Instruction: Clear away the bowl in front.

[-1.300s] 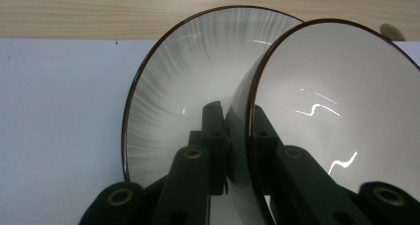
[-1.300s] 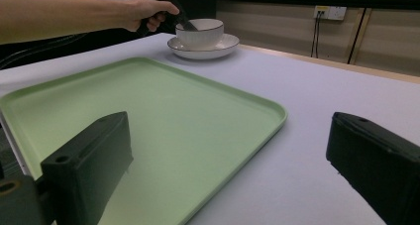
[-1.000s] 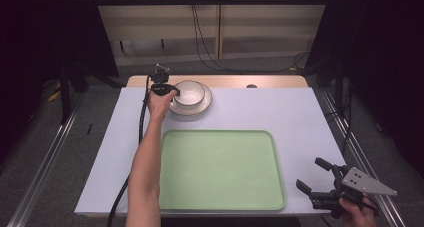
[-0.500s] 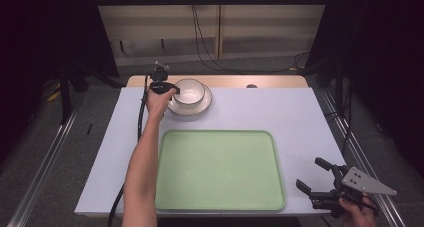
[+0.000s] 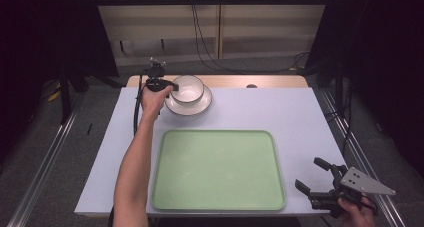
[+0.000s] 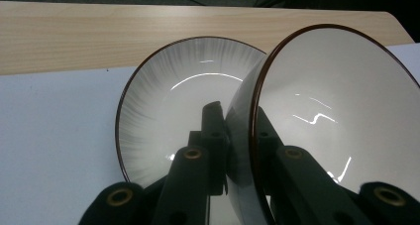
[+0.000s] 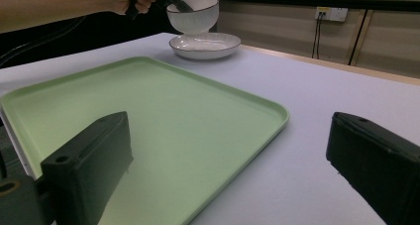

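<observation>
The left gripper (image 5: pixel 170 87) pinches the near-left rim of the white bowl (image 5: pixel 189 88), one jaw inside the wall and one outside, clamped tight on it, as the left gripper view shows. In the right gripper view the bowl (image 7: pixel 194 15) hangs clear above the plate (image 7: pixel 205 45), a gap showing beneath its foot. A second ago it sat nested in that plate; since then the bowl has risen a little and no more, hovering straight over the plate beyond the far edge of the green tray (image 5: pixel 218 170). That suggests the lift is under way and a carry toward the tray may follow. The right gripper (image 5: pixel 316 183) waits just off the tray's near-right corner, jaws spread wide and empty, unmoved from before.
</observation>
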{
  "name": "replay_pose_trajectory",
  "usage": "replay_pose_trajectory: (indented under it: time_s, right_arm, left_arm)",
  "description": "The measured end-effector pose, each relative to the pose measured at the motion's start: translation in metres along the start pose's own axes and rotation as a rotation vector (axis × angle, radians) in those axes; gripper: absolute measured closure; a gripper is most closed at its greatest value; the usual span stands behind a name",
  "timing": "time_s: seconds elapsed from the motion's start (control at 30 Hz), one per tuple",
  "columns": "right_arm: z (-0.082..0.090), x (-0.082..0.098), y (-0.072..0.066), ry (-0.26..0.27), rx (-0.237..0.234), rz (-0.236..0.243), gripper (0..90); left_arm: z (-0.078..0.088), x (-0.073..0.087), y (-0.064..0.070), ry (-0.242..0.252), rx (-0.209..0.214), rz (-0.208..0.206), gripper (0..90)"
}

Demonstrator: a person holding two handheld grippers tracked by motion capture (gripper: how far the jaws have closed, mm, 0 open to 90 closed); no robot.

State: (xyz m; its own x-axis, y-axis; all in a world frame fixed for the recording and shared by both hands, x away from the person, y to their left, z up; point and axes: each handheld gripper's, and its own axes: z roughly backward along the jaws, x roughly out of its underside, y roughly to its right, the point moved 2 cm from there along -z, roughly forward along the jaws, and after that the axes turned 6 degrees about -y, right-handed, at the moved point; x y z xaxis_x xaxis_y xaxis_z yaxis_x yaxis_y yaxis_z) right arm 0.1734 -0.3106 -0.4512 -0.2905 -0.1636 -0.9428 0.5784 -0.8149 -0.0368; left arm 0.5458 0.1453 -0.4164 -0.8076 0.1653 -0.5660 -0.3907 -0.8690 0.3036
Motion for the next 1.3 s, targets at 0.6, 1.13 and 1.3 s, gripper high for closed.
replay_pose_trajectory:
  time_s: [0.6, 1.13, 1.3]
  right_arm:
    - [0.000, -0.001, 0.000, 0.003, -0.007, 0.009, 3.5]
    - [0.000, -0.002, -0.003, 0.018, -0.034, 0.017, 2.2]
    - [0.000, -0.002, -0.003, 0.022, -0.035, 0.025, 2.2]
  left_arm:
    - [0.027, 0.005, 0.025, 0.028, 0.063, -0.072, 81.8]
    - [0.037, 0.011, 0.057, 0.021, 0.137, -0.129, 81.7]
    - [0.037, 0.014, 0.068, 0.003, 0.147, -0.168, 81.6]
